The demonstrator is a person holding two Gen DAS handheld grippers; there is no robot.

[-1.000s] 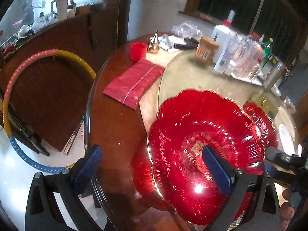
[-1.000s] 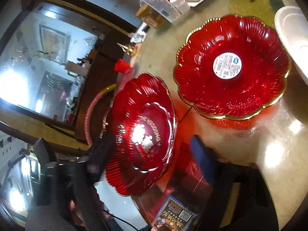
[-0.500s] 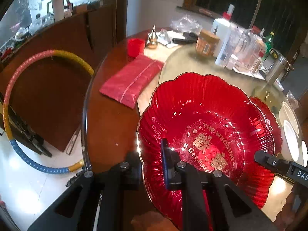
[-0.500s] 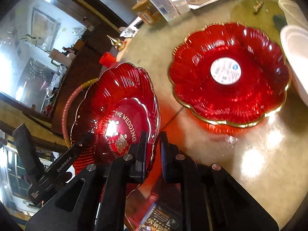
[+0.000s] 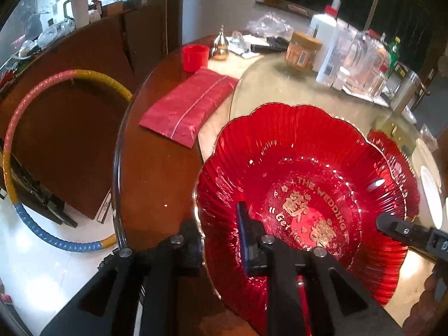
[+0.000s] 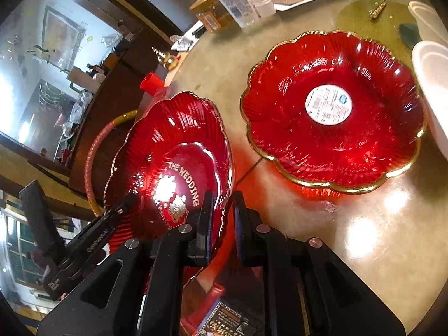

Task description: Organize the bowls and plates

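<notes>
Nearest the lenses, both sets of tongs are seen closed on the rim of one red wedding plate (image 5: 294,184). The left tongs (image 5: 218,240) are pinched on the plate's near edge, one finger under the rim and one over its ribbed inner face. The right tongs (image 6: 221,224) are clamped on the opposite edge, so the plate (image 6: 168,162) is carried between the two hands and tilted, clear of the tabletop (image 6: 364,238). In the left wrist view the tip of the right tongs (image 5: 403,229) is seen at the plate's far side.

Just beyond the held plate, a second red plate (image 6: 333,112), gold-rimmed and bearing a round white sticker at its centre, lies flat on the tabletop. It is placed ahead and to the right of the right tongs, so the right hand is judged the nearer. From the left wrist only a sliver of it (image 5: 397,168) is visible behind the carried plate. The coming move is judged to be a stacking, which would call for levelling the held plate.

Farther off, white dishes (image 6: 431,84) are seen beside the second plate, and a red packet (image 5: 187,106), red cup (image 5: 195,57) and bottles (image 5: 324,44) are set well apart.
</notes>
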